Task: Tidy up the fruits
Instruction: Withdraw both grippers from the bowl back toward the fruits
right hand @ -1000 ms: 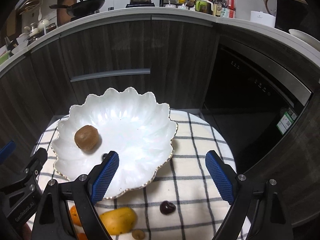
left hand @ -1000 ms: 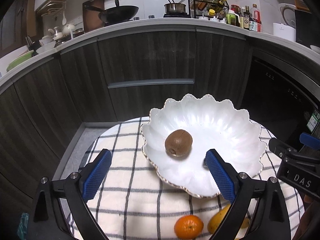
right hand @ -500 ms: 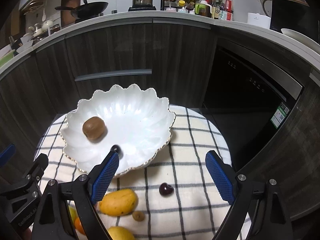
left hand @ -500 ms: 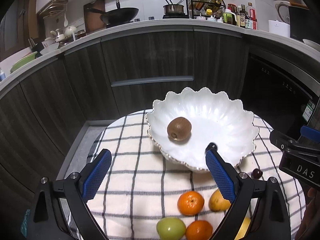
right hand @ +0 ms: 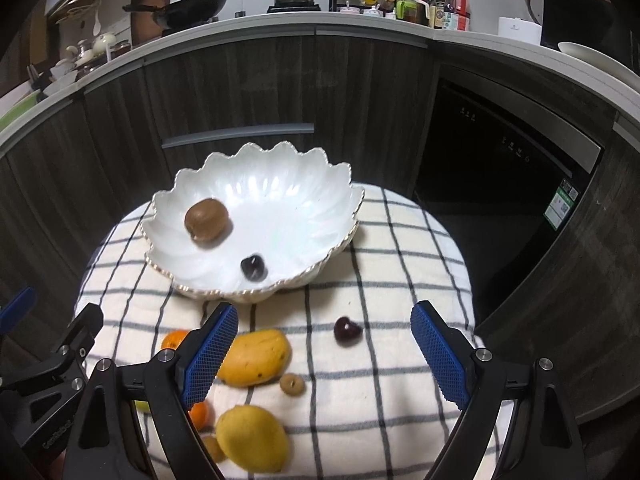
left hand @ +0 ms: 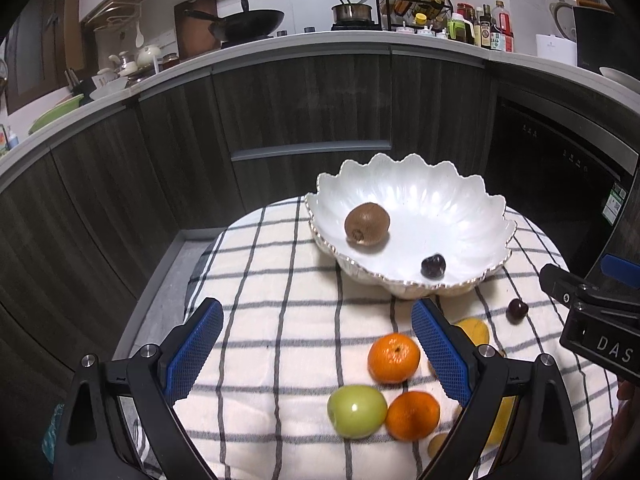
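Both your grippers, left (left hand: 316,354) & right (right hand: 324,354), fingers spread, empty; kiwi (left hand: 367,223) + cherry (left hand: 433,266) sit in bowl (left hand: 472,196), prob. sorted.

Sitting out: one kiwi (left hand: 367,223), two cherries (right hand: 253,267) (right hand: 347,331), two oranges (left hand: 393,357) (left hand: 412,415), one green apple (left hand: 357,411), one mango (right hand: 254,357), one lemon (right hand: 252,437), one bowl (right hand: 304,188).

Checked cloth (left hand: 288,320) over a round table, white scalloped bowl (left hand: 460,280) and loose fruit atop.
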